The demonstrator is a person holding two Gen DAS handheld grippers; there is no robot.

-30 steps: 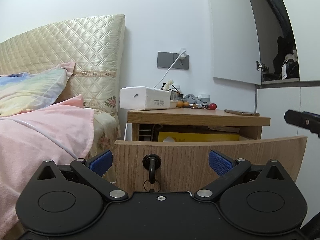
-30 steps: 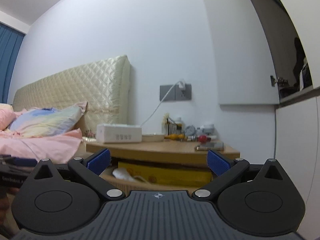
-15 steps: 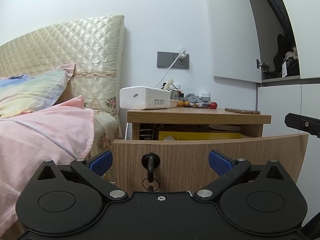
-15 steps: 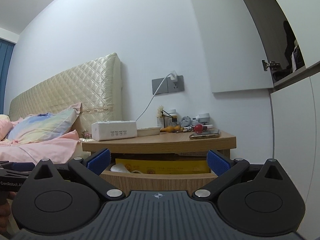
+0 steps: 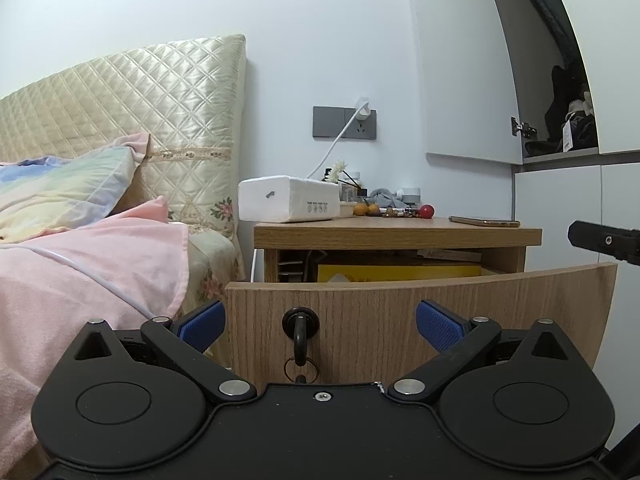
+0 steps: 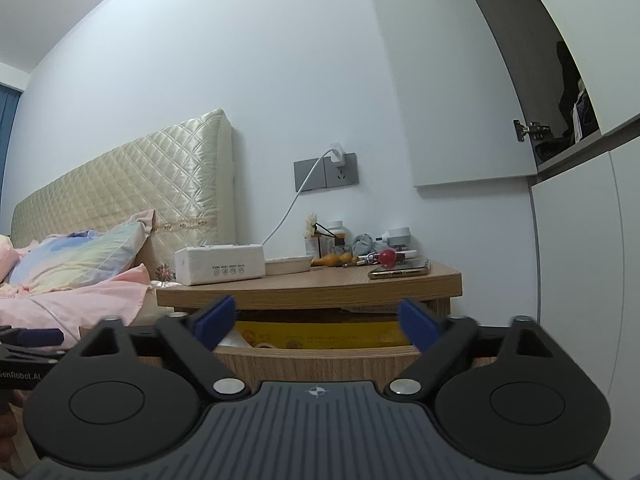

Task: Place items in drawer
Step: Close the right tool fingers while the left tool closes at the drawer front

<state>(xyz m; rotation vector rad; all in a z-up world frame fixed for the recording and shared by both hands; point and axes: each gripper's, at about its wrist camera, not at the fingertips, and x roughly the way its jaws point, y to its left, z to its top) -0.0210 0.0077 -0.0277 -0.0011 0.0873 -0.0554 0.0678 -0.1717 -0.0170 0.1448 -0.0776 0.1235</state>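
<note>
Beside the wooden nightstand (image 5: 396,236) stood a bed with a quilted cream headboard (image 5: 132,108), a pastel pillow (image 5: 60,192) and a pink blanket (image 5: 80,276). Under the nightstand's top, the drawer (image 5: 400,312) was pulled out, a black key (image 5: 300,328) hanging in its front lock and a yellow box (image 6: 320,334) lying inside. On the top sat a white tissue pack (image 5: 288,198) at the left, a phone (image 6: 400,270) flat near the right edge, and against the wall a clutter of small things, among them a red ball (image 6: 386,257) just behind the phone. A white cable (image 6: 296,200) ran down from the wall socket (image 6: 326,176). The left gripper (image 5: 320,320) hovered before the drawer front, released, blue pads wide apart and empty. The right gripper (image 6: 318,320) was likewise spread, grasping nothing, level with the drawer's opening.
</note>
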